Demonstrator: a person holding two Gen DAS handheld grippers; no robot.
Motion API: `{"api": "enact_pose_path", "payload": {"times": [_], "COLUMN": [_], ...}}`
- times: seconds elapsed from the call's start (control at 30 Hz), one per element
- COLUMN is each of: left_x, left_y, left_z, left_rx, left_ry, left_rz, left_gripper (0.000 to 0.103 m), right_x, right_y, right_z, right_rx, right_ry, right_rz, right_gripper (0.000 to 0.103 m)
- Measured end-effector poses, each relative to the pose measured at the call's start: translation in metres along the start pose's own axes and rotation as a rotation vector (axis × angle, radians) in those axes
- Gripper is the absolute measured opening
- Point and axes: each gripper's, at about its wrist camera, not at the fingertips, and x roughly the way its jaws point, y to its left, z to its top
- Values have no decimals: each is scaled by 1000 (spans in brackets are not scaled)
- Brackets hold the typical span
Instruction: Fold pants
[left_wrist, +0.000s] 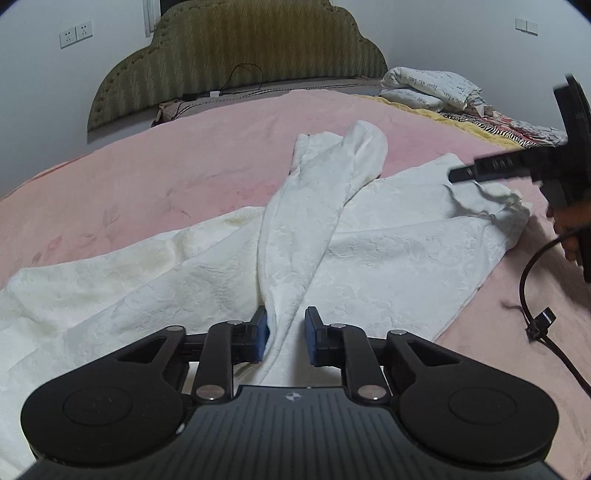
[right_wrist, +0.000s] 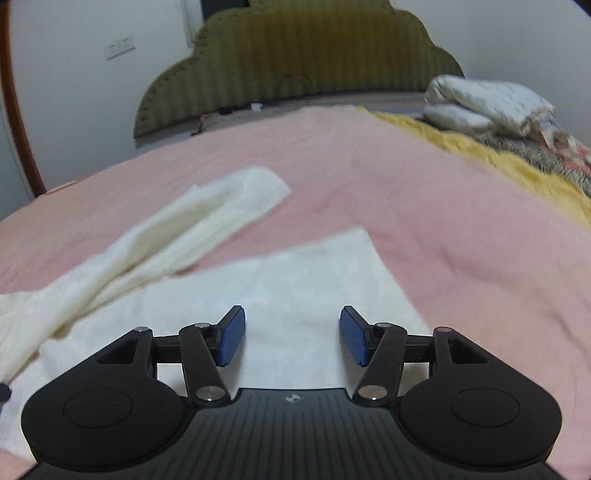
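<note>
We see white pants (left_wrist: 295, 236) on pink bed (left_wrist: 147, 177), twisted leg running straight ahead from left tool (left_wrist: 286, 341); pads (left_wrist: 261, 339) pinching that fold (left side touches, right less sure). Right tool (right_wrist: 291, 334) spread, empty, above other leg; left nearer.

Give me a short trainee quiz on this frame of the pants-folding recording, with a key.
1. True or false: the right gripper is clamped on cloth.
2. The white pants lie on: A. a pink bedspread; B. a wooden table; C. a tiled floor.
3. What runs between the pads of the left gripper?

Key
1. False: its jaws stand open with nothing between them.
2. A.
3. A raised fold of the white pants.
</note>
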Motion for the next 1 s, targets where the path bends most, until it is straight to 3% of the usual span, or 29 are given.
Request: {"api": "enact_pose_path", "payload": {"times": [0.1, 0.17, 0.2, 0.23, 0.27, 0.37, 0.4, 0.47, 0.57, 0.73, 0.8, 0.9, 1.0], "left_x": [0, 1, 1, 1, 1, 2, 3, 3, 3, 4, 5, 6, 5], "left_y": [-3, -4, -4, -5, -5, -3, -3, -4, -8, -5, 1, 9, 10], "left_z": [-2, -3, -3, -3, -3, -4, -6, -8, -11, -14, -14, -15, -14], "left_rx": [10, 14, 13, 11, 7, -3, -4, -2, 14, -2, -34, -70, -75], "left_ry": [-12, -15, -16, -17, -20, -33, -40, -57, -82, -91, -90, -93, -90], "left_rz": [7, 11, 11, 11, 11, 5, 4, -3, -5, -26, -53, -83, -94], "left_gripper": [28, 29, 29, 29, 30, 32, 32, 41, 45, 45, 44, 46, 47], "right_x": [13, 44, 51, 62, 69, 72, 64, 47, 42, 72, 97, 135, 130], "right_y": [6, 7, 5, 3, 0, 7, 17, 41, 86, 164, 187, 208, 205], "right_z": [18, 22, 22, 24, 29, 41, 43, 45, 54, 63, 62, 50, 45], "right_rx": [-72, -152, -187, -209, -207, -225, -242, -270, -334, -464, -517, -663, -720], "right_ry": [14, 136, 105, 97, 110, 79, 31, -49, -68, -44, 3, 55, 11], "right_rz": [-2, 2, 9, -29, -88, -235, -243, -153, -37, 2, -46, -226, -331], "right_gripper": [56, 56, 64, 92, 103, 103, 103, 103, 103, 103, 103, 103, 103]}}
